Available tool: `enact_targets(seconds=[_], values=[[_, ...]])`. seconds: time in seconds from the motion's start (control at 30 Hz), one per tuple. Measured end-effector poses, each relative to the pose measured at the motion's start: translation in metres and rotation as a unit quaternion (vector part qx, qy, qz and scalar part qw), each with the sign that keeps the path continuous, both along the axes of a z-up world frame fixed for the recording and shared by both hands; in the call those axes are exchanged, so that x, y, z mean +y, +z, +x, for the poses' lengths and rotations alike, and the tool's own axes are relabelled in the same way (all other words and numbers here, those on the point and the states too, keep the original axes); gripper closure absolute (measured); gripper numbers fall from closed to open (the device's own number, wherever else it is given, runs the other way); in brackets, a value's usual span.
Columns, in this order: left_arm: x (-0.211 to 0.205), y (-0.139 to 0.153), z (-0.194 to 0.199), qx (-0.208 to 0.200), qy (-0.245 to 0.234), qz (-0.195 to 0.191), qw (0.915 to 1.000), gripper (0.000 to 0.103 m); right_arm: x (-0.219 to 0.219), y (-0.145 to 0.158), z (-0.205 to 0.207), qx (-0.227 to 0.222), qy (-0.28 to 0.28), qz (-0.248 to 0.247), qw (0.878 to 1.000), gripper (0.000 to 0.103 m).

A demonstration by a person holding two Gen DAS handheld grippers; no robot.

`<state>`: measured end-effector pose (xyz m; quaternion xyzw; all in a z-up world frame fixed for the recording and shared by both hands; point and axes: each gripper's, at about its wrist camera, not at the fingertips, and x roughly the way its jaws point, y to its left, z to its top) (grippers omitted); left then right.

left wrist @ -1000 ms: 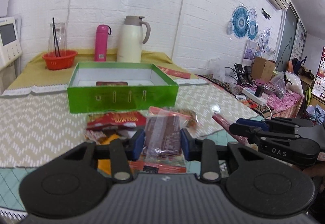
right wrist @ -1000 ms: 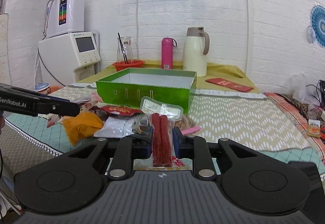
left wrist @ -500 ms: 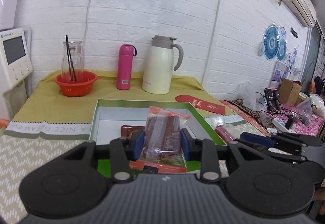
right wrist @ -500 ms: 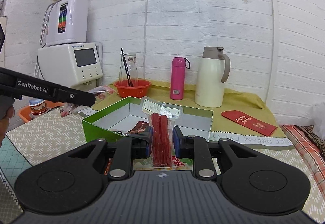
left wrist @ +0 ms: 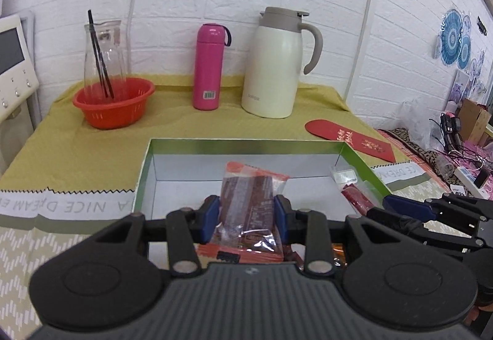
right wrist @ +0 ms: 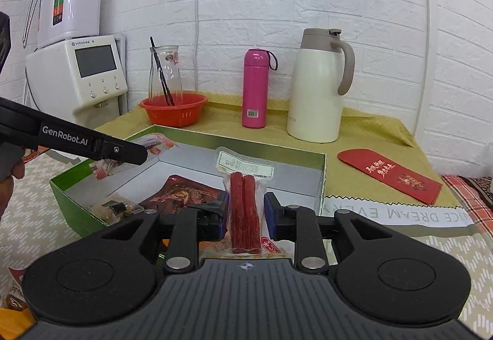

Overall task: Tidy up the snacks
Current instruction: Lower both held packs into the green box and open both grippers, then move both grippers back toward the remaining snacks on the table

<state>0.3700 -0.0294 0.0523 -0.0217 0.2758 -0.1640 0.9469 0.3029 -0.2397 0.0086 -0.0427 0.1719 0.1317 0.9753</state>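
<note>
The left tongs (left wrist: 246,218) gripped a clear, orange-edged packet of dark brown snack (left wrist: 248,207) above the open green cardboard box with a white inside (left wrist: 148,173). The right tongs (left wrist: 400,210) held a clear pack of red sausage sticks (left wrist: 354,192) over the box's right side. Behind, on the yellow-clothed worktop (left wrist: 77,152), stood a pink bottle (left wrist: 208,66) and a cream jug (left wrist: 277,62).

A lived-in home room: thermos jug (left wrist: 277,62), water dispenser (right wrist: 77,72), cluttered side table (left wrist: 456,136).

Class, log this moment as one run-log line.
left gripper: holds brown snack pack | right gripper: holds red sausage pack | both over green box
</note>
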Motion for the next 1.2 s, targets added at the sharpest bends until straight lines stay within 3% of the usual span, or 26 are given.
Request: enact_targets(seconds=[0.03,0.1,0.13,0.17,0.2,0.27,0.67,1.03,1.2], values=[[0.000,-0.002,0.003,0.001,-0.001,0.001,1.0000,0.067,0.001,-0.003,0.003,0.000,0.003,-0.005,1.000,0.051],[0.000,-0.005,0.005,-0.006,-0.006,0.002,1.0000,0.050,0.005,-0.006,0.006,-0.008,0.012,-0.022,1.000,0.020],[0.000,-0.005,0.004,-0.012,-0.005,0.001,0.9999,0.021,0.006,-0.008,0.005,-0.015,0.019,-0.030,0.999,0.011],[0.001,-0.006,0.002,-0.021,0.001,0.000,0.9998,0.009,0.008,-0.008,0.003,-0.024,0.024,-0.037,0.999,0.000],[0.001,-0.005,-0.003,-0.034,0.013,0.002,0.9993,0.000,0.009,-0.008,0.001,-0.033,0.026,-0.043,0.998,0.000],[0.000,-0.003,-0.008,-0.053,0.019,0.009,0.9984,0.000,0.011,-0.007,-0.004,-0.049,0.025,-0.047,0.997,0.000],[0.001,0.018,-0.053,-0.061,0.021,0.025,0.9976,0.000,0.016,0.016,-0.040,-0.045,0.029,-0.034,0.998,0.000],[0.004,0.030,-0.148,-0.098,-0.004,0.035,0.9945,0.000,0.019,0.027,-0.121,-0.039,0.047,-0.012,0.998,0.000],[0.004,0.022,-0.198,-0.076,-0.015,0.041,0.9961,0.000,0.017,0.014,-0.162,-0.015,0.061,0.002,0.998,0.000]])
